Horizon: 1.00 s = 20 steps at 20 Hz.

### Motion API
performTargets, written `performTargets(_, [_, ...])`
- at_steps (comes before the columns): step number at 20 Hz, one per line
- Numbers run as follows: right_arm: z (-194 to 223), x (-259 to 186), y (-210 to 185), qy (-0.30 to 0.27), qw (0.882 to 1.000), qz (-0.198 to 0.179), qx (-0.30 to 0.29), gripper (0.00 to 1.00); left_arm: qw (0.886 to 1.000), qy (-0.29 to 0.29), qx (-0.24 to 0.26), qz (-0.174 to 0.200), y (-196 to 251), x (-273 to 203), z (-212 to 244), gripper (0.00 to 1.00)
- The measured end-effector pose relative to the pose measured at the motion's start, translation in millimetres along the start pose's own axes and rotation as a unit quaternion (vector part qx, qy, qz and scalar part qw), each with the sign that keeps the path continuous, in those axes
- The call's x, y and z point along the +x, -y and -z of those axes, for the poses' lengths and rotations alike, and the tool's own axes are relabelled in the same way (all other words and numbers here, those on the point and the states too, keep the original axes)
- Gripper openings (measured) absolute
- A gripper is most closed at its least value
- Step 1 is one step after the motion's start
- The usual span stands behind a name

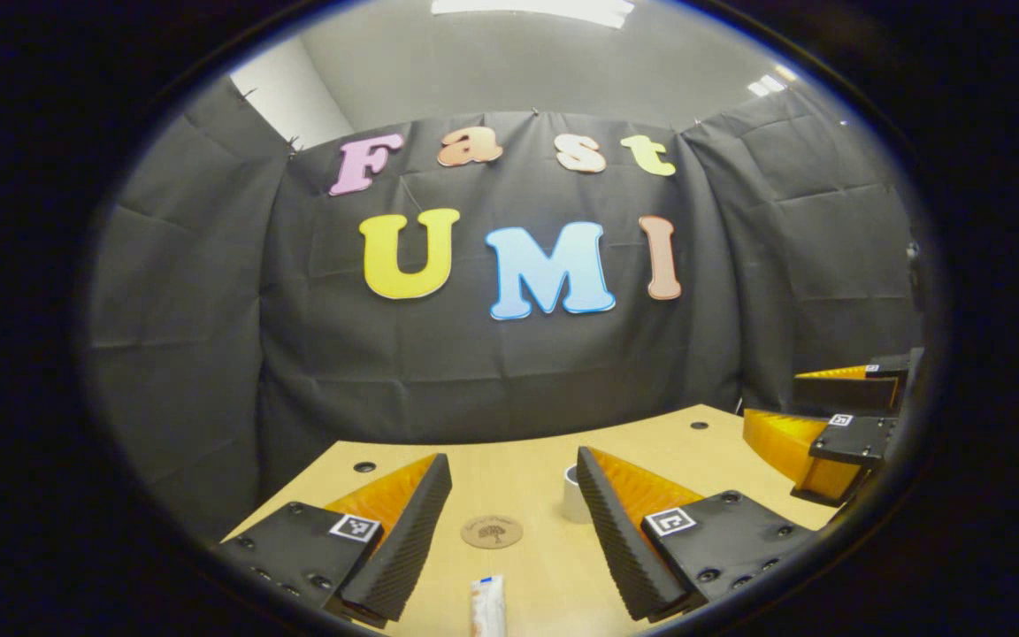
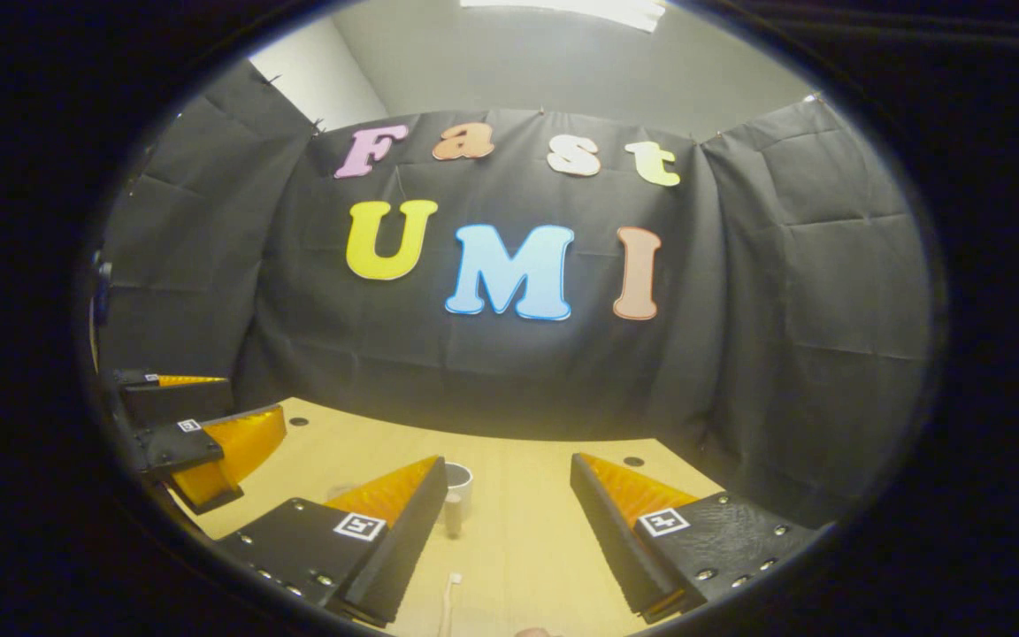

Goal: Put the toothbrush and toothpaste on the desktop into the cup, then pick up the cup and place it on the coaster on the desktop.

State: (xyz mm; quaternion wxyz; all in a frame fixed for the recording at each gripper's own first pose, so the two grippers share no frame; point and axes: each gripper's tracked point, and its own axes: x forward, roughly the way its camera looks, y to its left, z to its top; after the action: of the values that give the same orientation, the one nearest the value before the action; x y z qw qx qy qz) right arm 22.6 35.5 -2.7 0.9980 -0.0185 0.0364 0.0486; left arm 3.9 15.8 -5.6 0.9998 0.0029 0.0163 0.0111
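My left gripper (image 1: pixel 512 460) hovers low over the wooden desktop (image 1: pixel 527 566), open with nothing between its fingers. Ahead of it lies a round brown coaster (image 1: pixel 492 532). A white cup (image 1: pixel 572 495) stands just right of the coaster, partly behind my right-hand finger. The toothpaste tube (image 1: pixel 487 607) lies close in at the bottom edge. My right gripper (image 2: pixel 508 462) is open and holds nothing too. In its view the cup (image 2: pixel 460 485) stands by the left finger and the white toothbrush (image 2: pixel 450 600) lies near the bottom. Each gripper appears at the other view's side: the right gripper (image 1: pixel 775 396) and the left gripper (image 2: pixel 253 398).
Black cloth walls close the booth behind and on both sides of the desktop (image 2: pixel 527 531). Small dark holes (image 1: pixel 364 466) mark the desktop near its far edge. A short pale upright object (image 2: pixel 453 514) stands right in front of the cup.
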Motion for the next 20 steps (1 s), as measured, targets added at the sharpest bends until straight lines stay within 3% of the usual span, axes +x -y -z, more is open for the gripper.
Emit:
performTargets(2, [10.8,4.0,-4.6,-0.028,1.000,-0.008,0.009,0.88,0.999,-0.027,-0.013,0.011,1.5,8.8,17.2,0.90])
performTargets(3, [19.6,6.2,-6.8,-0.049,0.999,-0.012,0.014,0.88,0.999,-0.048,-0.021,0.013,0.4,12.5,29.4,0.95])
performTargets(5, [44.1,10.2,-11.2,-0.107,0.994,-0.021,0.020,0.88,0.995,-0.095,-0.036,0.014,-3.1,17.4,54.5,0.90])
performTargets(8, [78.4,11.1,-21.0,-0.184,0.982,-0.033,0.026,0.88,0.986,-0.160,-0.052,0.012,-8.6,21.8,85.0,0.90])
performTargets(11, [103.5,14.6,-28.8,-0.241,0.969,-0.045,0.006,0.89,0.969,-0.242,-0.052,-0.004,-16.5,21.7,128.4,0.93])
performTargets(16, [143.0,14.8,-42.0,-0.352,0.933,-0.070,0.001,0.89,0.918,-0.391,-0.056,-0.024,-25.7,7.8,204.9,0.96])
performTargets(17, [144.1,14.6,-42.4,-0.371,0.926,-0.072,0.002,0.89,0.907,-0.417,-0.057,-0.024,-27.4,1.5,217.6,0.93])
performTargets(18, [145.2,12.2,-42.5,-0.394,0.916,-0.075,0.001,0.89,0.888,-0.456,-0.055,-0.029,-31.1,-7.3,230.5,0.96])
performTargets(20, [150.6,13.1,-39.9,-0.433,0.898,-0.075,-0.005,0.90,0.871,-0.488,-0.051,-0.032,-36.6,-9.6,245.8,0.95])
